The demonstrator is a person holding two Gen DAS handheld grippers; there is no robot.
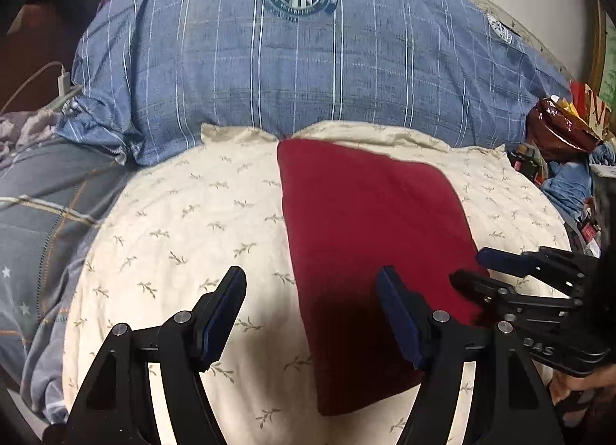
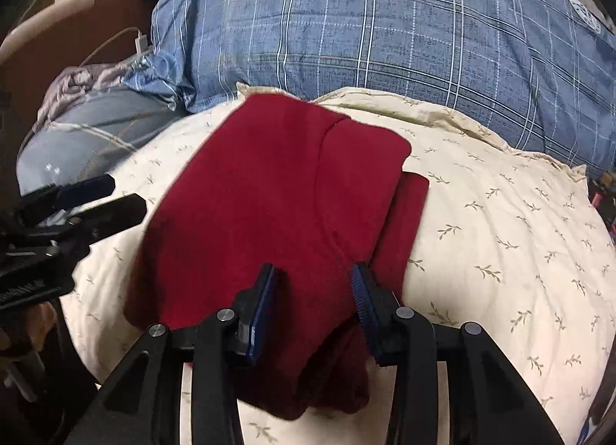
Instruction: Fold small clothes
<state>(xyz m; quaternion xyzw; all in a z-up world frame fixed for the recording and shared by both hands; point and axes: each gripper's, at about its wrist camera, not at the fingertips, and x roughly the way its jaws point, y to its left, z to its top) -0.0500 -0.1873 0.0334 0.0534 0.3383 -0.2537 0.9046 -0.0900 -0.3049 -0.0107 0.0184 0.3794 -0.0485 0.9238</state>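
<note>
Your folded dark red knit garment (image 1: 369,252) is lying on the cream pillow with small olive sprig print (image 1: 184,229), its long side running away from you toward the big blue plaid quilt with a round navy crest (image 1: 300,52) that is bunching up behind the pillow.

Your left tongs (image 1: 312,314) are hanging spread wide above the near left edge of the red cloth, one blue-padded finger over bare pillow and the other over the garment, gripping nothing.

Your right tongs (image 2: 313,306) are sitting partly spread at the near edge of the garment, with a raised ridge of red fabric lying between the pads; the pads are not pressing together, and whether they are actually pinching that ridge cannot be told. In the right wrist view an upper layer of the cloth is overlapping a narrower red layer that is peeking out on the right side.

A white charger plug and cable (image 1: 63,81) is resting beside the quilt at far left, and a shiny dark red snack bag (image 1: 558,129) is lying at far right.
</note>
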